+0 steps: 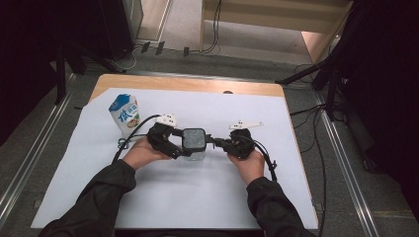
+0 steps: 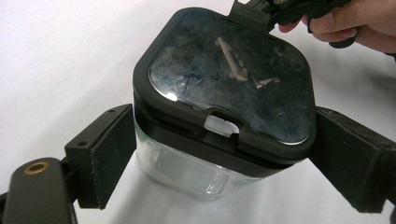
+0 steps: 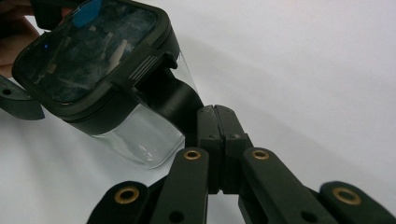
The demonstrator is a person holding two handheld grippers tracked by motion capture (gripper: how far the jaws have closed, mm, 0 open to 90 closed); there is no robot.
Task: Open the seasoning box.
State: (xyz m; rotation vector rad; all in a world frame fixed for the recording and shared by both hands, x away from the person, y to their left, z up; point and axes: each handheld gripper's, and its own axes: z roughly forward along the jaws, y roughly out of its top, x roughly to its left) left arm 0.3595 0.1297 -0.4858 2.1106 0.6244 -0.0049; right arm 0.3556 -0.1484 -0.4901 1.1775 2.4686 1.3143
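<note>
Clear plastic forms the body of a square container with a black lid, which sits near the middle of the white sheet covering the table, slightly toward its far edge, in the high view. There the left gripper meets it from the left and the right gripper from the right, while a blue-and-white milk carton stands well apart near the sheet's far left corner. From the left gripper view, the container sits between the two black pads, which press its sides just under the lid, so this claw grips it; the person's other hand shows at the top right. Along the right gripper view, the right gripper has its jaws brought fully together, their tips at the lid's side latch, and the container appears tilted.
</note>
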